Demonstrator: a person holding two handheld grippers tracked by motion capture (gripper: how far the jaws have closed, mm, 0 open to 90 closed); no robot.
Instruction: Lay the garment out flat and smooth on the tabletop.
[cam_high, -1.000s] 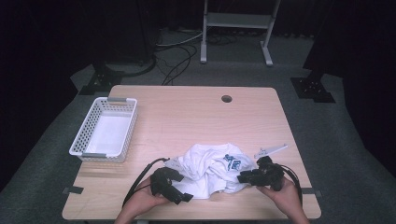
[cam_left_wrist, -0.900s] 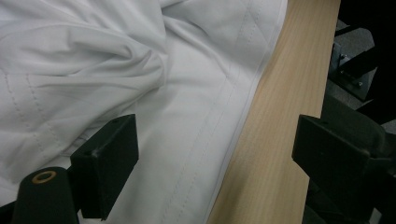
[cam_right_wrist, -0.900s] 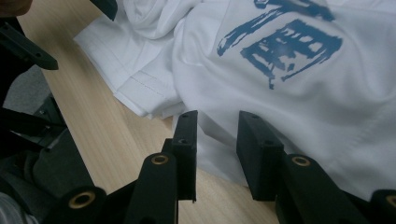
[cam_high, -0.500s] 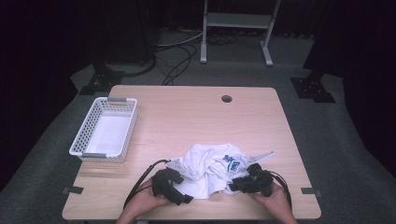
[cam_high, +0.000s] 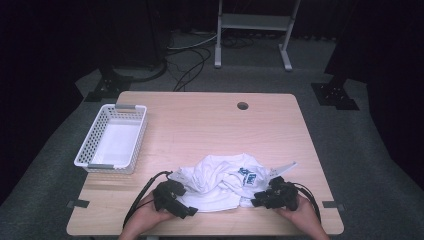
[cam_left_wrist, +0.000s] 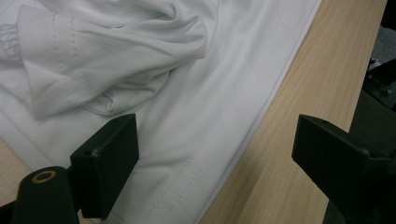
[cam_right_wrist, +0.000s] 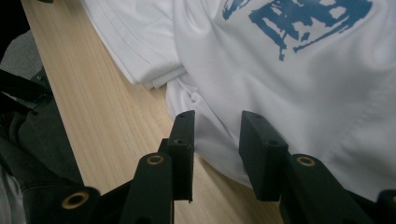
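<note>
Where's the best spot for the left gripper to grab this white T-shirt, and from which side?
Probably the stitched hem of the white T-shirt, which lies flat and straight by the table's near edge. Bring the left gripper, its jaws standing wide open, in low from the person's side, one jaw slipping under the edge.

Room: dim; surroundings beyond the table (cam_high: 210, 125) nearly black.
Light source: overhead, falling evenly on the tabletop.
Shadows: soft, short, under the white shirt (cam_high: 220, 180) folds and beside the basket (cam_high: 112, 140).
Glare: none; white cloth close to washed out in the high view.
Sharpness: high view soft, slightly grainy; both gripper views crisp on cloth, near jaws mildly soft.
Edge distortion: slight in gripper views.
</note>
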